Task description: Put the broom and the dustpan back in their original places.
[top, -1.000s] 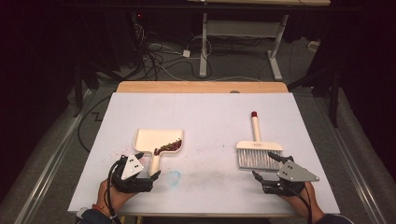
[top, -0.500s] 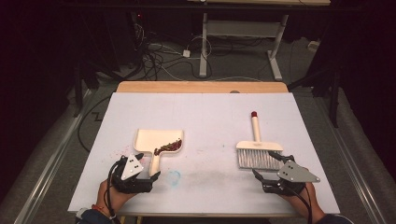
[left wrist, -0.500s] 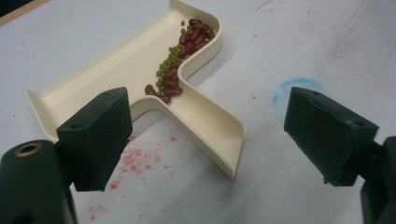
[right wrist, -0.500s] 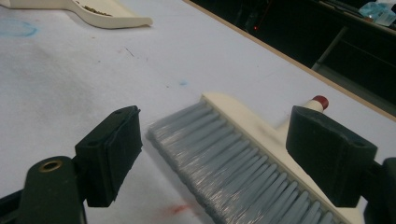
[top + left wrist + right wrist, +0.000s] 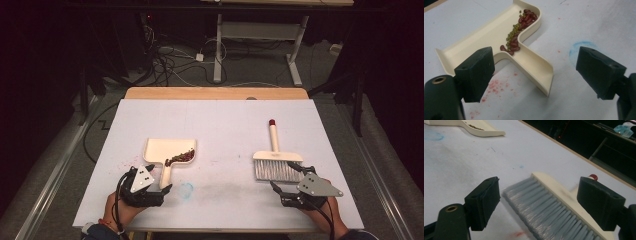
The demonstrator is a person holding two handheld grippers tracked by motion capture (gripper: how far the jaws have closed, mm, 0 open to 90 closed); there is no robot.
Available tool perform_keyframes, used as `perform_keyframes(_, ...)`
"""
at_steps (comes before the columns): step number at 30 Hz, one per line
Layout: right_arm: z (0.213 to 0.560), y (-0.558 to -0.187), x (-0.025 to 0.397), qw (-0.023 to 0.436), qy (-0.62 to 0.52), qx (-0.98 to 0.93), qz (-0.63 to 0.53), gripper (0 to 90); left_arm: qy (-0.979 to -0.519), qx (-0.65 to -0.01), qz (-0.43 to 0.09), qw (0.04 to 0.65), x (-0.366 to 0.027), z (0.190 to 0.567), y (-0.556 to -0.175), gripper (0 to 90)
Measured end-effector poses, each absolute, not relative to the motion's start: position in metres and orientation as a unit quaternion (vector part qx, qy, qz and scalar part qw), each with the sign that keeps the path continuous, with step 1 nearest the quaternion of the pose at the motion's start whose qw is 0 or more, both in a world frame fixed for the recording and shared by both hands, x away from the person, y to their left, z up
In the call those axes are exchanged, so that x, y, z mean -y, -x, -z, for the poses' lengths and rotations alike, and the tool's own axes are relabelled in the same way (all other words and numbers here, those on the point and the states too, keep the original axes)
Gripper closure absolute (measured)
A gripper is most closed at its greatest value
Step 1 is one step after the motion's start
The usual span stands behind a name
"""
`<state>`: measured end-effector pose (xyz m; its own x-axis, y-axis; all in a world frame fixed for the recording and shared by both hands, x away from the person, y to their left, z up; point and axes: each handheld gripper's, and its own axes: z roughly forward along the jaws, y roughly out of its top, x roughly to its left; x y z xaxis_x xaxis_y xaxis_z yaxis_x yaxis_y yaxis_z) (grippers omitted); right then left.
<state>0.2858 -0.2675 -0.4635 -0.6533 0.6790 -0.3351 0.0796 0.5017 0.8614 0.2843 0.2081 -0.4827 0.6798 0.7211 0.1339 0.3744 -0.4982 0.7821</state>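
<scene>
A cream dustpan lies on the white table left of centre, its handle pointing toward the near edge. Red and green beans sit in its right corner and down the handle channel. My left gripper is open just short of the handle's end, which lies between the jaws. A cream hand brush with grey bristles and a red-tipped handle lies on the right, bristles toward me. My right gripper is open at the bristle edge.
A faint blue ring and red smudges mark the table near the dustpan handle. A wooden strip runs along the far edge. Beyond it are cables and a desk frame on the floor.
</scene>
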Motion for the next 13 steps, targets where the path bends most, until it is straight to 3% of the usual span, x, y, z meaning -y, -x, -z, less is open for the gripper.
perform_keyframes(13, 0.4632, -0.2848, 0.2686, 0.347, -0.237, -0.796, -0.435, 19.4, -0.837, -0.326, -0.226, 0.376, -0.2053, 0.4834, -0.2868, 14.9)
